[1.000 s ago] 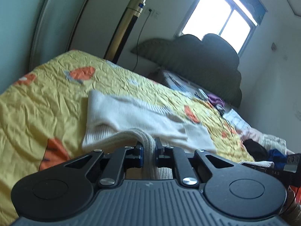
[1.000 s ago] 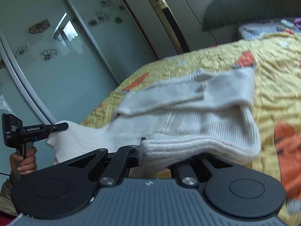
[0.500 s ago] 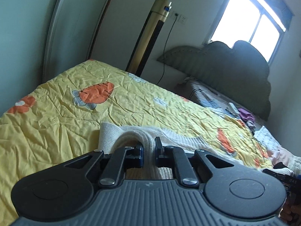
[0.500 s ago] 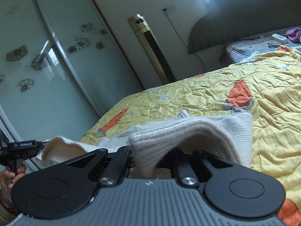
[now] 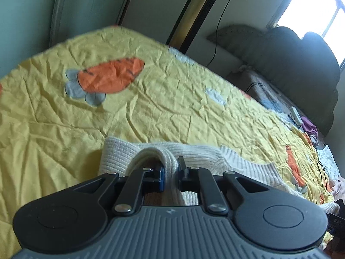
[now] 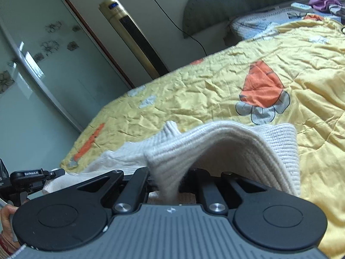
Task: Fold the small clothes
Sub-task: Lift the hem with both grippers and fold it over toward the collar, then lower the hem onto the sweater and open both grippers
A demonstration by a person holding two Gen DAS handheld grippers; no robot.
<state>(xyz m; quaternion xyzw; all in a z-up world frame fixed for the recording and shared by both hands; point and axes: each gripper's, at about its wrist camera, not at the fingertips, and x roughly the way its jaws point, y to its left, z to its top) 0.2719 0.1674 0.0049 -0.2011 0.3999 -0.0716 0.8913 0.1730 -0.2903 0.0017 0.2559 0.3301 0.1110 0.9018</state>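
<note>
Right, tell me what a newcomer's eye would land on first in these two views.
First, the cream knitted garment, pinched in both tools: the left tool and the right tool each grip a bunched edge close to the camera. Behind it spreads the crumpled yellow bedspread with its big orange carrot print. At the back, a gold tower fan stands against the wall.

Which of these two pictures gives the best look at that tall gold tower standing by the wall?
The right wrist view. There the gold tower shows from its top, with a small blue display, down its dark front strip to the yellow bedspread. In the left wrist view the gold tower is cut off at the picture's top edge, so only its lower part shows.
</note>
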